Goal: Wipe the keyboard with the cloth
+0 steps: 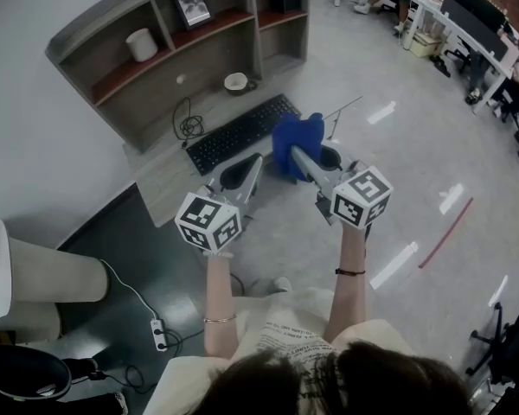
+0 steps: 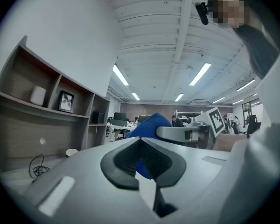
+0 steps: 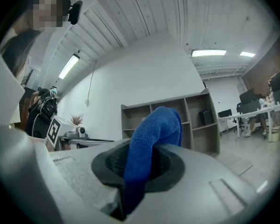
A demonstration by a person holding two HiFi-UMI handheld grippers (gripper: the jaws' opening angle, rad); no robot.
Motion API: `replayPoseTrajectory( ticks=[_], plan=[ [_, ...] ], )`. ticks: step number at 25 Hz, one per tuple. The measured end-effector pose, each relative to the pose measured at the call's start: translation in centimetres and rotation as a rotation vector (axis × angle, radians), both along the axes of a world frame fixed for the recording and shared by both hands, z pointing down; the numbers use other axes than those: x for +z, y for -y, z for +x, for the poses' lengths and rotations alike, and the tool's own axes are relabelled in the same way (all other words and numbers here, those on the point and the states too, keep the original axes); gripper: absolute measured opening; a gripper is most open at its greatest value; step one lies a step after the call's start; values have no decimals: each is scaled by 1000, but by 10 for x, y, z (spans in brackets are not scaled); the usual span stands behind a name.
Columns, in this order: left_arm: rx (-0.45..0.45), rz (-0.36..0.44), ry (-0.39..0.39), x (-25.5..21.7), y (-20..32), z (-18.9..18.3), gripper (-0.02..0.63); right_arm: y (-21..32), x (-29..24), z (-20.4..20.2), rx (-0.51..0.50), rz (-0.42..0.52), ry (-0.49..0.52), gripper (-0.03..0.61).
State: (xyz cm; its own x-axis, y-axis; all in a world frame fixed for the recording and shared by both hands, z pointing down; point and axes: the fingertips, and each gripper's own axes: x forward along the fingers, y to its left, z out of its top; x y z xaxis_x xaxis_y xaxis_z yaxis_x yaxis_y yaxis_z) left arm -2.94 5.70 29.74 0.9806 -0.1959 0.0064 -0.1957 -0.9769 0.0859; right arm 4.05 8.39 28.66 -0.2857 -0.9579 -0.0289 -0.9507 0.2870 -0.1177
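Over wooden desk (image 1: 164, 180), clamps blue cloth (image 1: 294, 132) in right gripper (image 1: 300, 155); left gripper (image 1: 251, 168) closed, empty; seemingly yet to wipe black keyboard (image 1: 242, 132).

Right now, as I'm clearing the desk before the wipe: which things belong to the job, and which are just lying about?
For the job: keyboard, blue cloth, right gripper clamping it.
Lying about: bowl, coiled cable, picture frame, white jar.

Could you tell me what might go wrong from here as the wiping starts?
The cloth is pinched as a bunch in the right gripper, so the hard jaws may hit the keys. Nothing steadies the keyboard; it might slide toward the bowl behind it.
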Motion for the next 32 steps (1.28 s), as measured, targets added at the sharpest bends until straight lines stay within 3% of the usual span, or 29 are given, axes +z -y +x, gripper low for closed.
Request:
replayPoseTrajectory(
  ticks=[16, 32],
  plan=[
    [-25, -39, 39, 21, 23, 2, 2, 21, 21, 5, -9, -33, 36, 58],
    [89, -63, 46, 33, 89, 42, 2, 85, 36, 41, 91, -66, 48, 58]
  ],
)
